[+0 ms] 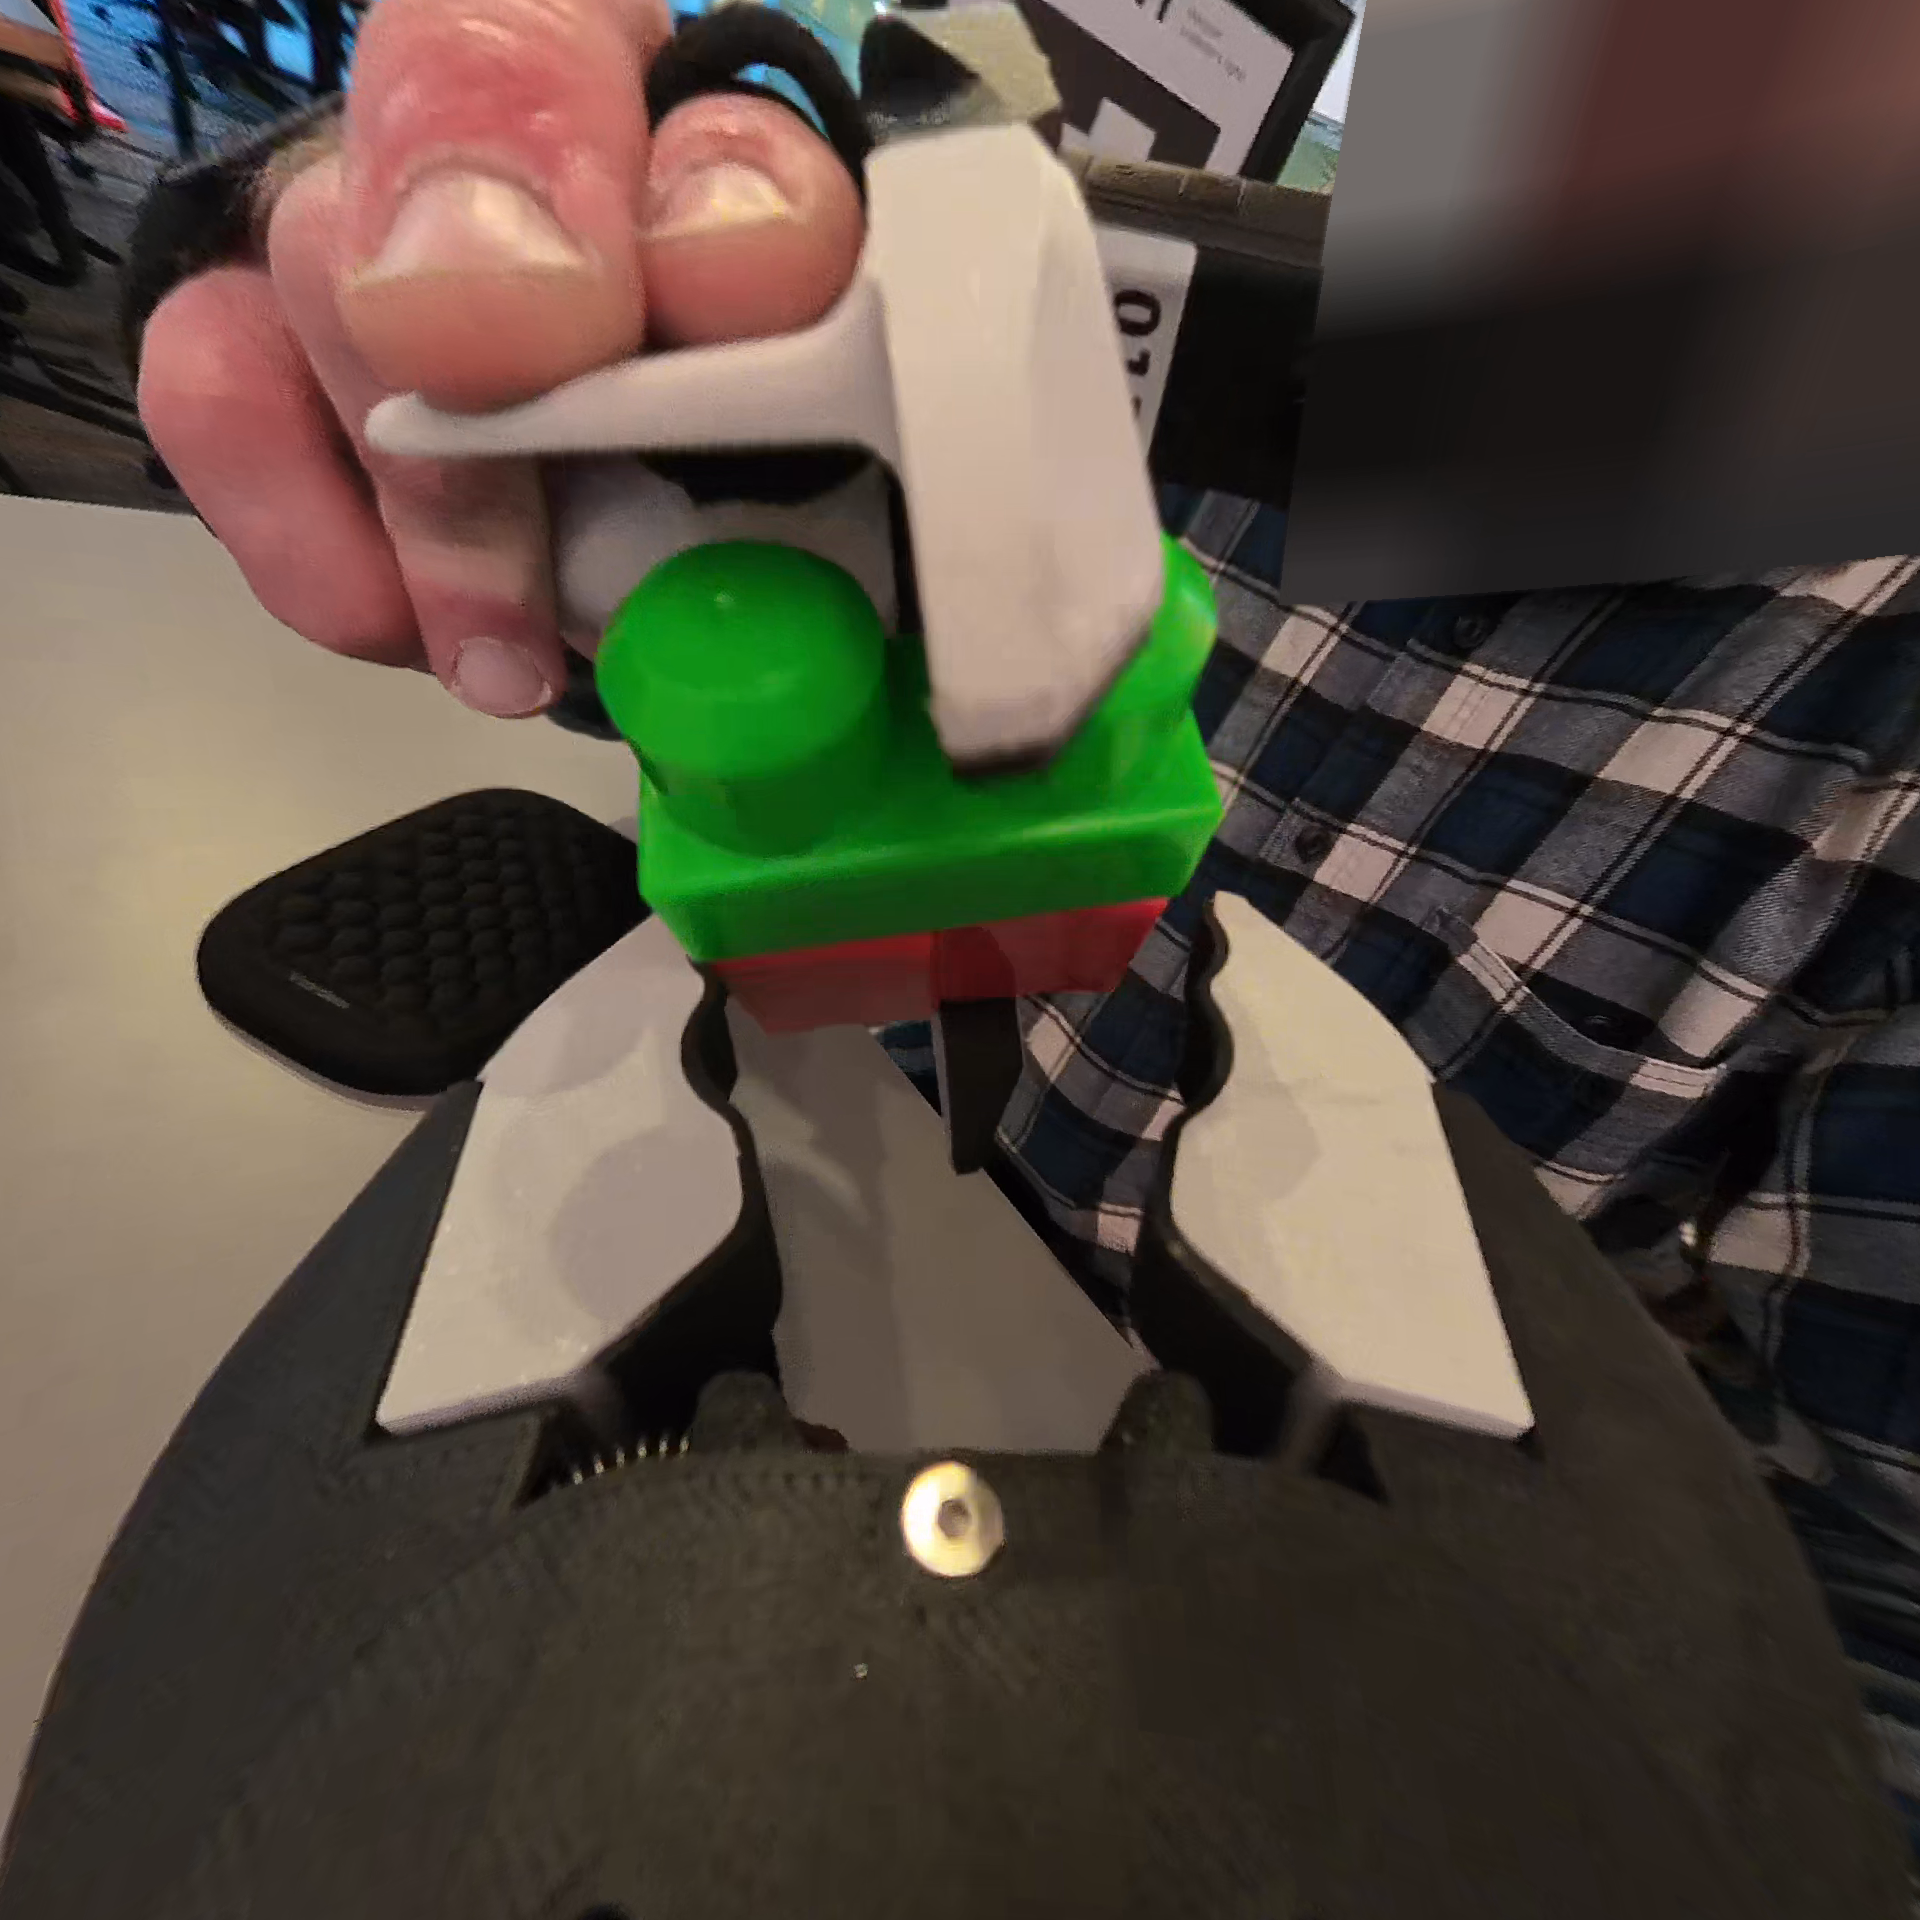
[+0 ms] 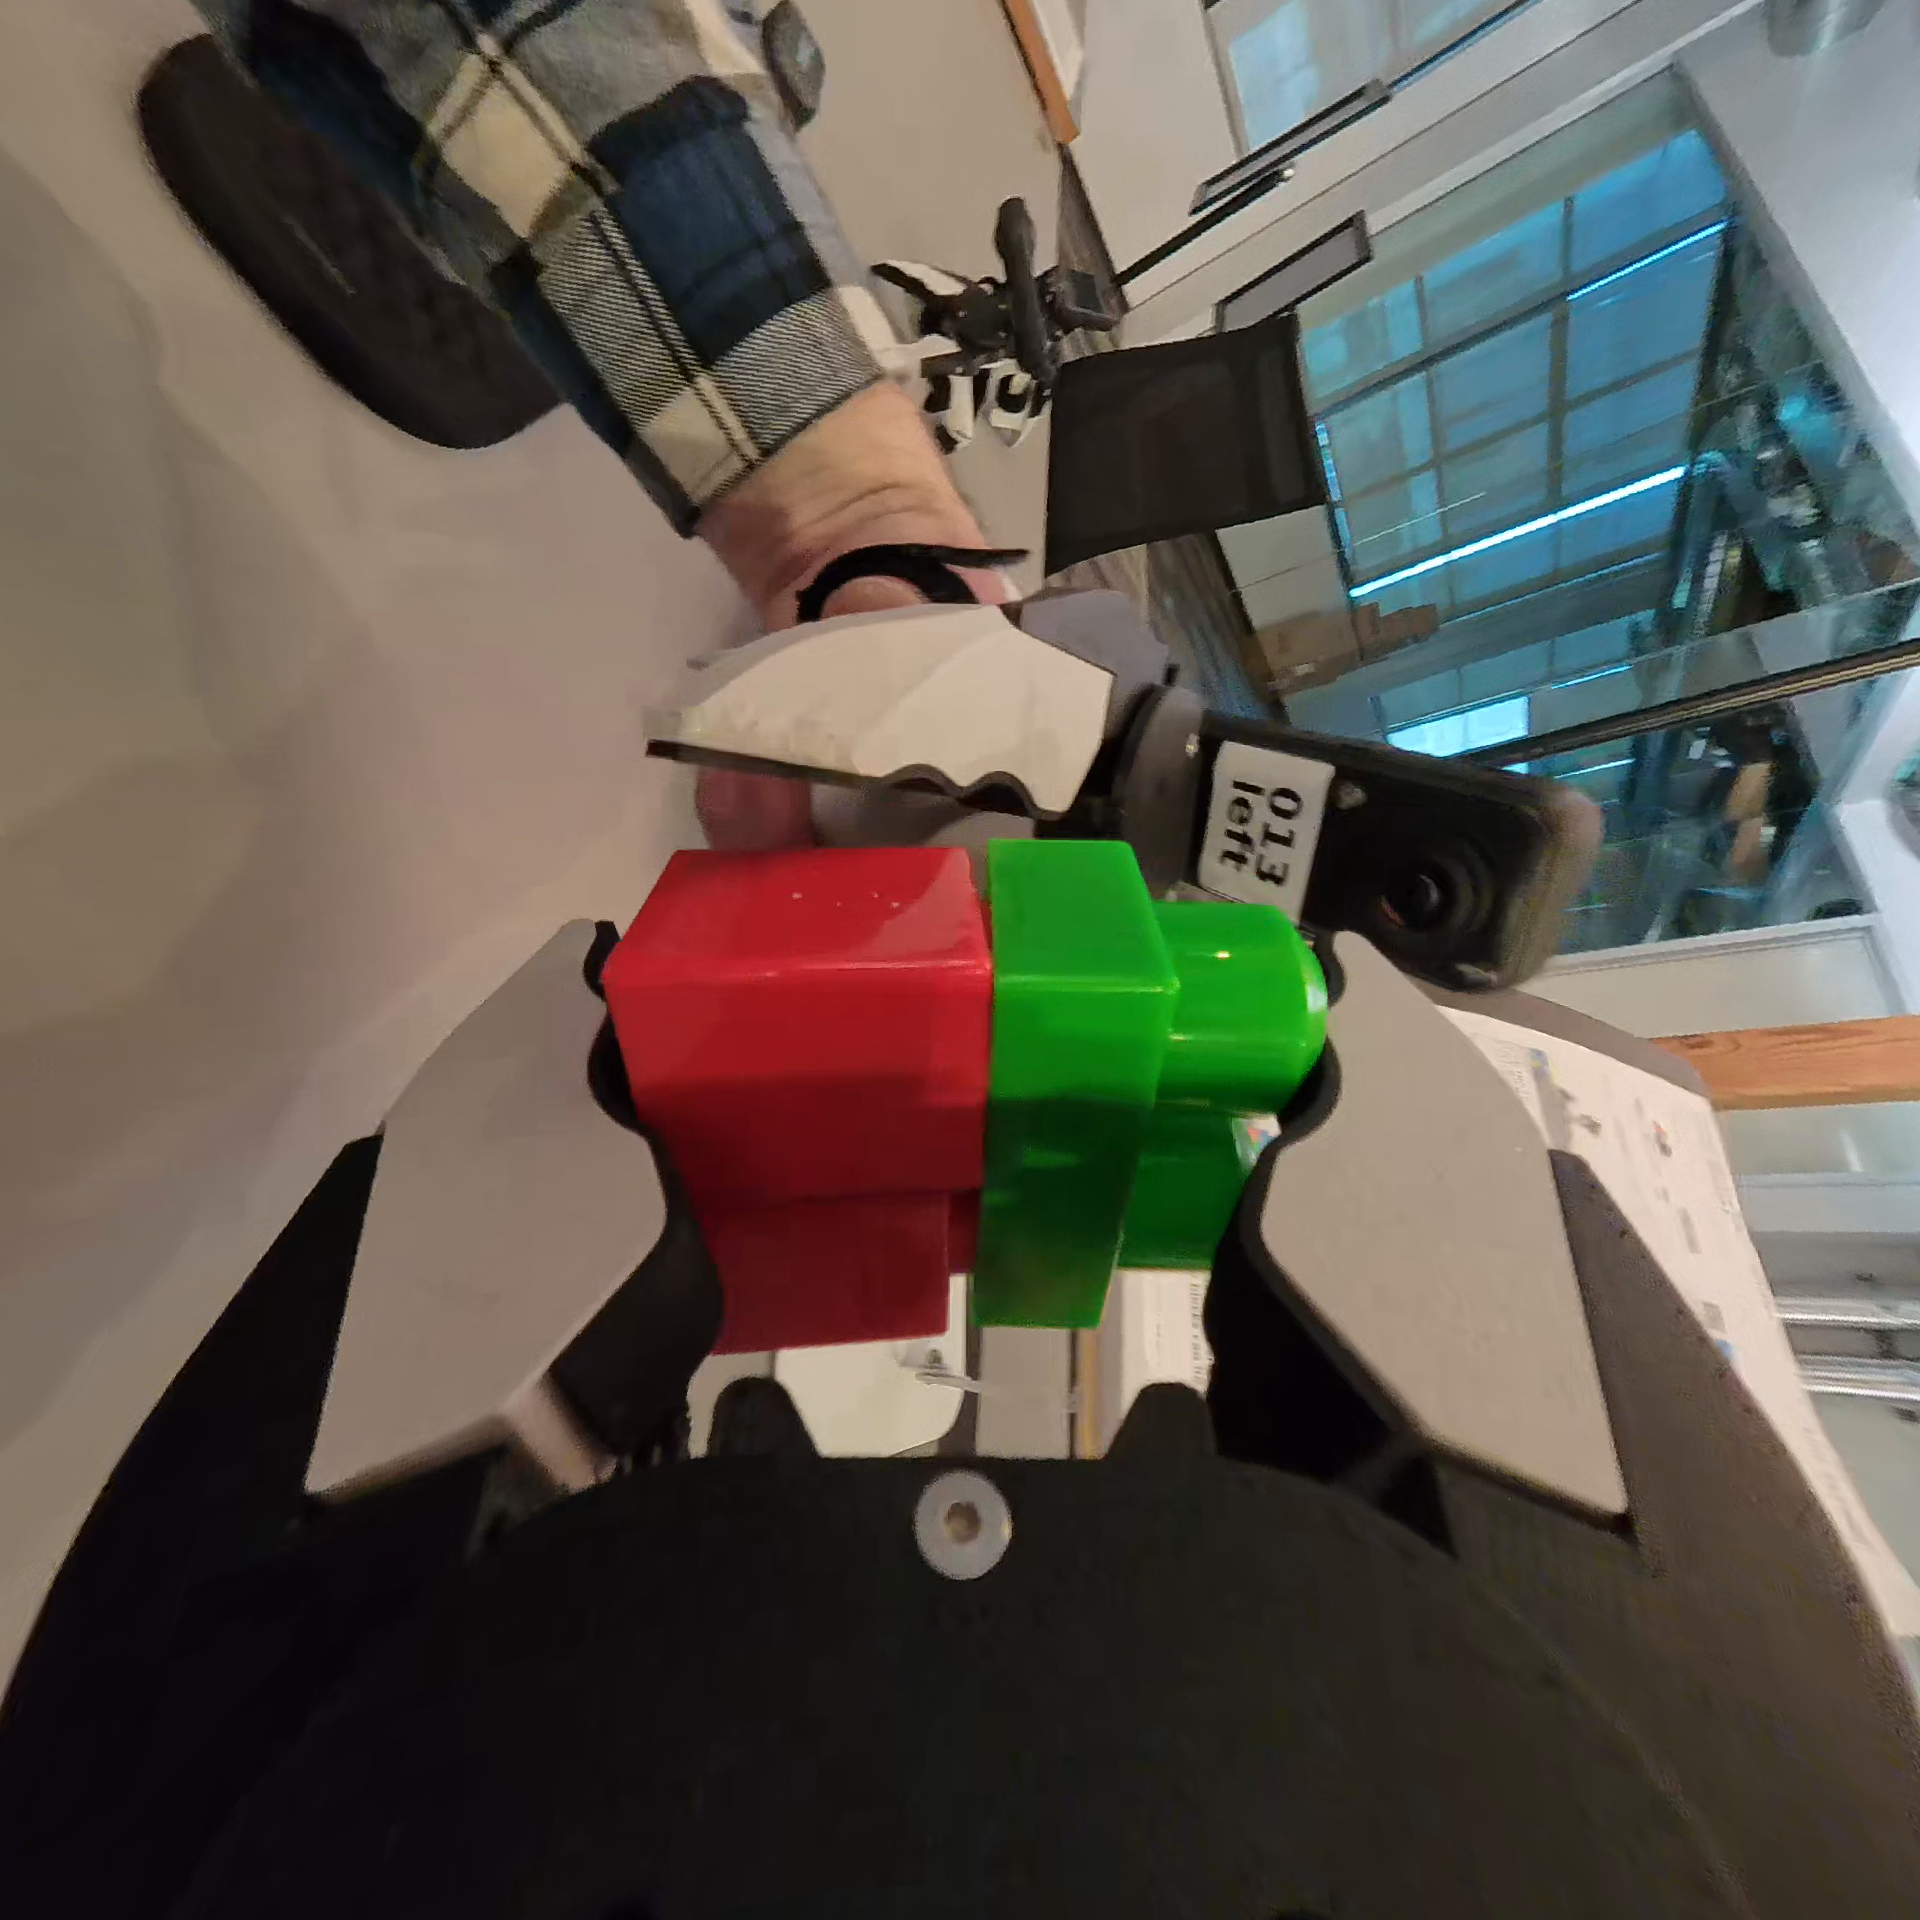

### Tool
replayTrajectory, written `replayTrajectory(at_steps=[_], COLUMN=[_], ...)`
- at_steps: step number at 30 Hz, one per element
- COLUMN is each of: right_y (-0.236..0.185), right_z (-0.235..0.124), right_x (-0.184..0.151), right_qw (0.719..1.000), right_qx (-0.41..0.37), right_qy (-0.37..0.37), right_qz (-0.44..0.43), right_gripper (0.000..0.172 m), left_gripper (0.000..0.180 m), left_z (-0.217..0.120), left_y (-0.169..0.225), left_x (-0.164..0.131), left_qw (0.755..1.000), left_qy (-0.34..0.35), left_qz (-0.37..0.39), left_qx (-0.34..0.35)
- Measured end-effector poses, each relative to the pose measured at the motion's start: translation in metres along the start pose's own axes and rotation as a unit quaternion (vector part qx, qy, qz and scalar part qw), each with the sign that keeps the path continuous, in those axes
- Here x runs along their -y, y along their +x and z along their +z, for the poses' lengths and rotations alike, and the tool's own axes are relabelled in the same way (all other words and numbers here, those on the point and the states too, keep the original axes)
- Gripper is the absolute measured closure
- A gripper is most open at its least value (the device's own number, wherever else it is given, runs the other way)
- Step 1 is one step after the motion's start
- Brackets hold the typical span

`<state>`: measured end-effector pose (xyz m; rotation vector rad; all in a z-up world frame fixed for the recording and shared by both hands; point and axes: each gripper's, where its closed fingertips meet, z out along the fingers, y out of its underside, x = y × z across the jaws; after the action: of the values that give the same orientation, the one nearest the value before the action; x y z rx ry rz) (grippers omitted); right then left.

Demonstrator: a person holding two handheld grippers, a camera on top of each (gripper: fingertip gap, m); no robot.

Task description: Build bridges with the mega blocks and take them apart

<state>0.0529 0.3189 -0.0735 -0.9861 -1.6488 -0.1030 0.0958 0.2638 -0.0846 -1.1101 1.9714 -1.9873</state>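
Note:
A green mega block (image 2: 1070, 1039) is pressed onto a red block (image 2: 800, 1039), and the pair is held in the air. My right gripper (image 2: 966, 987) is shut on this pair: one pad presses the red block's end, the other the green stud. In the left wrist view its grey finger (image 1: 1018, 540) lies on the green block (image 1: 914, 862), and its other finger sits under the red block (image 1: 1039, 961). My left gripper (image 1: 961, 966) is open, with its tips on either side of the red block. In the right wrist view one of its fingers (image 2: 894, 707) stands off from the red block.
A black textured pad (image 1: 416, 935) lies on the white table (image 1: 156, 1039); it also shows in the right wrist view (image 2: 343, 260). A person in a plaid shirt (image 1: 1558, 935) is close behind. Papers (image 2: 1621, 1195) and a black chair (image 2: 1174, 447) are farther off. My right fingertips sit around 5 centimeters from my left ones.

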Motion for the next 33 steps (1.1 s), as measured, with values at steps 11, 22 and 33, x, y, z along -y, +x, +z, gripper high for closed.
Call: replayTrajectory(at_steps=[11,22,33], right_y=[0.020,0.018,0.011], right_z=[0.000,-0.007,-0.011], right_x=[-0.005,-0.024,-0.035], right_qw=[0.992,0.998,0.996], right_qx=[-0.111,-0.065,-0.039], right_qy=[-0.027,-0.027,-0.077], right_qz=[-0.046,-0.005,-0.008], right_gripper=[0.050,0.042,0.057], left_gripper=[0.095,0.098,0.098], left_z=[0.008,-0.002,0.005], left_y=[-0.014,0.001,-0.004], left_x=[0.021,0.023,0.020], left_qw=[0.988,0.984,0.987], left_qy=[0.137,0.170,0.153], left_qz=[0.033,0.039,0.041], left_qx=[0.060,-0.019,-0.038])
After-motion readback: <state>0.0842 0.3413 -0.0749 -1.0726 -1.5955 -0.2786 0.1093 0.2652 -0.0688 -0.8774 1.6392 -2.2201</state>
